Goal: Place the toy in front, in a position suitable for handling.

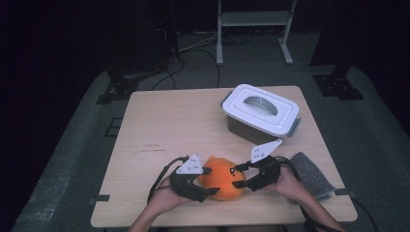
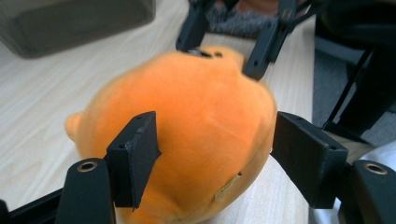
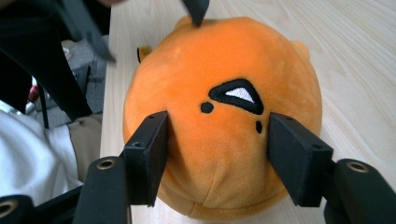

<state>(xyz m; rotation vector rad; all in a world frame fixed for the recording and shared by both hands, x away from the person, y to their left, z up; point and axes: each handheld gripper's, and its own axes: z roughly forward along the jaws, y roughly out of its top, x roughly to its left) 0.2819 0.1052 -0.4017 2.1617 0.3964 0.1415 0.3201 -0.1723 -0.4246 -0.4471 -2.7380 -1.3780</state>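
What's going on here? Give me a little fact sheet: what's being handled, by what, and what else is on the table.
Thing handled: orange plush toy, lying on the wooden table
Left tool: jaws open, one on each side of the toy
Right tool: jaws open, straddling the toy's stitched face
Also on table: lidded white storage box, far right; grey cloth, near right edge

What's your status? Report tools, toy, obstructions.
Left tool and right tool open, jaws flanking orange plush toy. Toy on table. Lidded box behind, apart.
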